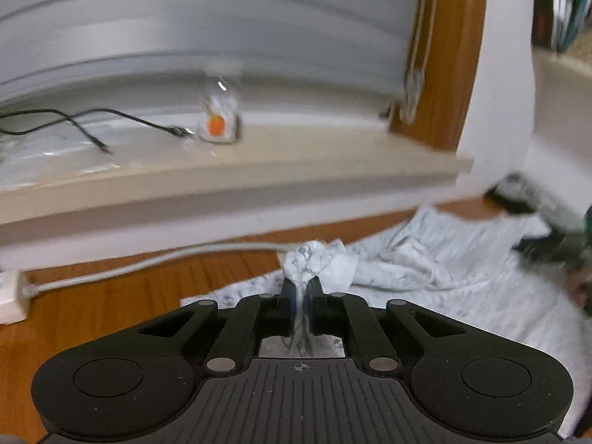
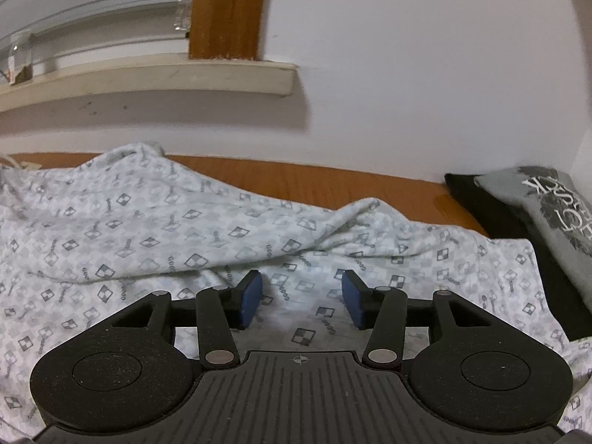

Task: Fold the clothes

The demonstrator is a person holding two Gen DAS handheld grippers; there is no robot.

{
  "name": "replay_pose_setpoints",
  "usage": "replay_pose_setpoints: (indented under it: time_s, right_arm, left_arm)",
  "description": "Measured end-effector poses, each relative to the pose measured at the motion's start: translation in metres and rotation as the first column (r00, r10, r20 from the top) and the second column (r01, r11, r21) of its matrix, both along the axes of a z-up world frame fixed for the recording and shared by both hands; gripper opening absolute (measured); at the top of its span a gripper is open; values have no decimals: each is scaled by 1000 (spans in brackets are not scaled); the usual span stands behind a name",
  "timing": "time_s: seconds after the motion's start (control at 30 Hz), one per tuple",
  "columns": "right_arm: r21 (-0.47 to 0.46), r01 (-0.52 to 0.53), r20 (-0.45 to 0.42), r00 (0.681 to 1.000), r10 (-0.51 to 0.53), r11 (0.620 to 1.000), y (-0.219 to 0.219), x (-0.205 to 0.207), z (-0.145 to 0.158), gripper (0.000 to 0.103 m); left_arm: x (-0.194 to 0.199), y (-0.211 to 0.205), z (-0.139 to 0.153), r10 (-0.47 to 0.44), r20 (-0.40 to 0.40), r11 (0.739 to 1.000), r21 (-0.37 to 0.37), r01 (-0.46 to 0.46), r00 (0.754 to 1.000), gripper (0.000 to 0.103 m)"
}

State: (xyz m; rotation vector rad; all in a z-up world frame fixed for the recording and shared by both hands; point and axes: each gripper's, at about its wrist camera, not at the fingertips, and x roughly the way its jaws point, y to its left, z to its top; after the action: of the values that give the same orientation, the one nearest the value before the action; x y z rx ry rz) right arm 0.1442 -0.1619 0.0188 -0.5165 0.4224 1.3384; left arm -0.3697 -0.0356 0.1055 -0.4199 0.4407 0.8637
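The left gripper (image 1: 300, 288) pinches a bunched corner of the patterned garment (image 2: 148, 229), probably to carry a fold, though blur hides detail. The right gripper (image 2: 301, 298) hovers half-open just over the cloth, holding nothing.

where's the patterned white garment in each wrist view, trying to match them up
Left wrist: patterned white garment lies lower right on the wooden table, a bunch of it pinched in the shut left gripper.
Right wrist: it fills the lower half, under the open right gripper.
Shared landmark: the beige window sill.
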Motion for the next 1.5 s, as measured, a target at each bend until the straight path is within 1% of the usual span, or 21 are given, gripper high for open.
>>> replay_pose_setpoints:
  time_s: [0.07,0.13,0.17,0.27,0.37,0.43,0.53,0.6,0.63,0.77,0.87,0.97,1.03,1.07,1.1,1.17,1.2,1.3,1.4,1.43,1.5]
  right_arm:
    - [3,10,-5,1000,-10,1000,-1,1,0,49]
    - [4,19,-5,1000,-19,1000,-1,2,0,49]
    - [4,21,-5,1000,-21,1000,-1,2,0,49]
    - [2,25,3,1000,-25,1000,-1,1,0,49]
    - [0,25,11,1000,-25,1000,0,1,0,49]
    - [-4,24,18,1000,-24,1000,1,-1,0,49]
    - [-5,24,29,999,-24,1000,1,-2,0,49]
    - [-6,25,33,999,-25,1000,1,-3,0,49]
    - [-6,26,33,999,-26,1000,1,-3,0,49]
    - [-8,27,36,999,-26,1000,2,-4,0,49]
    - [-7,25,39,999,-25,1000,2,-4,0,49]
    - [-7,24,43,999,-24,1000,2,-5,0,49]
    - [-6,22,44,999,-22,1000,2,-5,0,49]
    - [-6,21,44,999,-21,1000,2,-5,0,49]
    - [-5,20,43,999,-20,1000,2,-5,0,49]
    - [-4,19,41,999,-19,1000,1,-4,1,49]
    - [-4,19,40,999,-19,1000,1,-4,1,49]
    - [0,19,39,999,-19,1000,1,-3,1,49]
    - [1,20,36,999,-20,1000,1,-3,1,49]
    - [1,21,33,999,-21,1000,1,-3,1,49]
    - [0,24,21,999,-24,1000,1,-1,1,49]
  left_arm:
    - [-20,-3,5,14,50,998,-56,-12,999,7]
    - [-33,-5,-4,14,38,994,-113,-10,999,11]
    - [-38,-6,-9,16,23,991,-130,-13,1000,15]
    - [-47,-7,-20,48,-39,991,-122,-53,998,17]
    - [-55,-8,-29,82,-98,990,-107,-92,992,28]
    - [-51,-9,-25,96,-118,993,-63,-104,988,36]
    - [-35,-10,-20,79,-114,996,-22,-82,990,44]
    - [-22,-11,-17,64,-113,998,2,-64,992,58]
    - [-14,-11,-17,54,-115,999,12,-53,992,62]
    - [18,-6,-29,21,-161,1000,18,-18,987,70]
    - [35,0,-40,31,-239,999,33,-24,971,70]
    - [35,7,-48,45,-265,999,39,-36,963,66]
    - [21,9,-44,60,-201,998,26,-56,978,43]
    - [14,11,-41,68,-169,998,19,-66,983,9]
    - [6,12,-38,81,-132,997,12,-80,988,4]
    - [-19,17,-30,157,-34,988,0,-157,987,4]
    - [-32,21,-30,190,-11,982,-21,-190,982,4]
    - [-55,31,-42,247,-28,963,-100,-249,969,5]
    - [-68,28,-52,268,-56,956,-109,-273,962,7]
    - [-71,26,-52,281,-61,953,-97,-286,958,10]
    - [-73,20,-49,292,-59,952,-74,-296,955,27]
